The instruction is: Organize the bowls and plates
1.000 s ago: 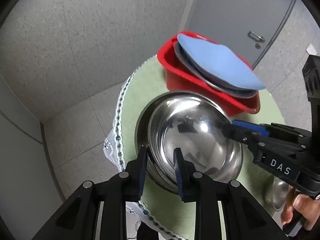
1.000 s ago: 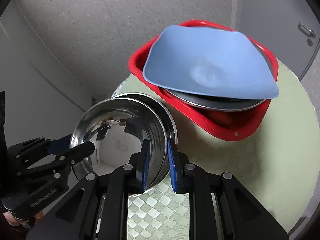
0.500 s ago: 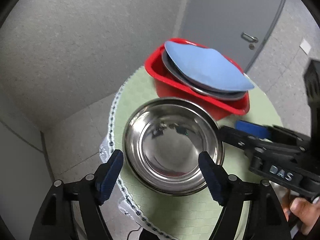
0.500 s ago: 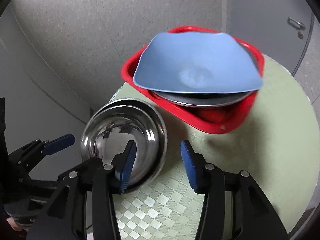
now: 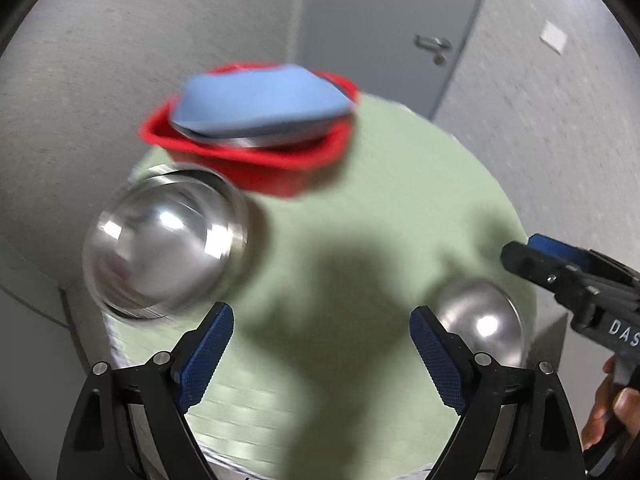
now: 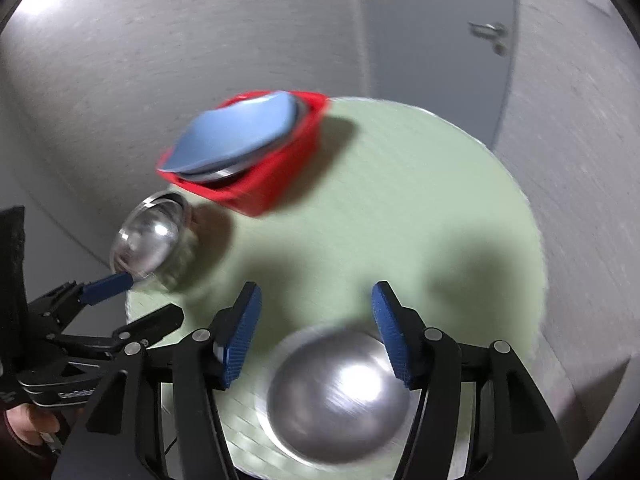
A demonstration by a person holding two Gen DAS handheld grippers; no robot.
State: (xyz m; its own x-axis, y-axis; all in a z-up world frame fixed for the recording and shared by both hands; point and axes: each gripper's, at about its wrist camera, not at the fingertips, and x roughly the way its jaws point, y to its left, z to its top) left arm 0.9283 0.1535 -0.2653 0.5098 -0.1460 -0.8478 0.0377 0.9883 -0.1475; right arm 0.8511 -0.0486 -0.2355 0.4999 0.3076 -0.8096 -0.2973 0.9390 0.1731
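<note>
Bowl [image 6: 340, 384] below right fingers [image 6: 390, 340], untouched

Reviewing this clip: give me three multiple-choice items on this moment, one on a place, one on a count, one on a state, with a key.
1. Where is the blue plate?
A. In the red tub
B. On the floor
C. Inside a steel bowl

2. How many steel bowls are on the table?
A. One
B. Two
C. Four

3. What is the left claw doing?
A. Gripping the tub
B. Gripping a bowl
C. Open, holding nothing

Key: 1 A, the plate tops the tub's stack. 2 B, the large bowl and the small bowl. 3 C, its blue pads stand wide apart over bare cloth.
</note>
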